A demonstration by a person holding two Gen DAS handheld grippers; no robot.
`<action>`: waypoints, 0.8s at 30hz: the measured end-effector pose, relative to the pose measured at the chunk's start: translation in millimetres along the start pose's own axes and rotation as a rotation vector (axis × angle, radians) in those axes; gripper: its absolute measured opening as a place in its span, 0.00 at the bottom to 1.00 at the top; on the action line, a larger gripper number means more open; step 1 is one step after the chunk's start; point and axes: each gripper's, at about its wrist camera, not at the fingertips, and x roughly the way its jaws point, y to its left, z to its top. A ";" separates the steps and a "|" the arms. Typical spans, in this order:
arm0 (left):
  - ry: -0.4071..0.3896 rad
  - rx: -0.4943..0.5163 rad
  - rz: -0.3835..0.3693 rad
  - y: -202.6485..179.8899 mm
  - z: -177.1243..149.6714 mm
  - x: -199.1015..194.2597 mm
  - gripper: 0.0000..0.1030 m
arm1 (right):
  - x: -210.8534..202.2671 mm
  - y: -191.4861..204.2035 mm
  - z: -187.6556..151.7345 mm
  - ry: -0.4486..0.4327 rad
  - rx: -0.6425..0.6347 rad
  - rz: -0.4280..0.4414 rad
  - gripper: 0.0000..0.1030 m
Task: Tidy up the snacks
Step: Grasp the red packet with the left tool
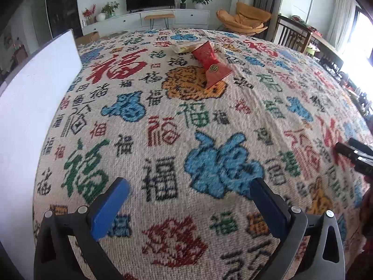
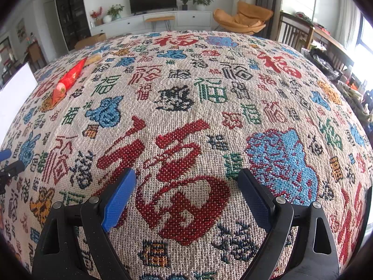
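Patterned cloth (image 1: 163,116) bare near both grippers; jaws wide, empty. Red snack packet (image 1: 211,63) far off, white board (image 1: 35,93) left.

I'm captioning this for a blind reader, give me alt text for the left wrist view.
Open left tongs with blue pads hover empty over a woven tablecloth covered in colourful characters. Farther off lies a red snack packet, with a pale packet just behind it. A white board stands at the left.

Black-framed left tongs (image 1: 189,190), right tongs (image 2: 186,182), blue textured pads, silver pivot screws
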 end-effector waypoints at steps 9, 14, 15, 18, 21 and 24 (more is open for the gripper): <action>-0.037 0.004 -0.046 -22.9 127.0 38.4 1.00 | 0.4 -0.3 0.1 0.000 0.000 0.000 0.89; 0.051 0.018 0.045 -28.3 160.6 91.5 0.94 | 0.7 -1.0 0.4 0.000 0.001 0.001 0.89; 0.061 0.008 0.057 -25.6 161.8 98.0 0.92 | 0.8 -0.7 0.3 0.000 0.000 0.001 0.89; 0.060 -0.019 0.084 -14.3 160.6 104.0 0.64 | 1.3 -1.2 0.5 0.000 0.001 0.001 0.90; 0.034 -0.017 0.065 -4.3 156.2 94.0 0.20 | -0.6 1.4 -0.3 0.001 -0.001 0.004 0.90; 0.027 -0.039 0.043 9.1 146.4 78.5 0.19 | -0.4 1.2 -0.2 0.001 -0.001 0.004 0.90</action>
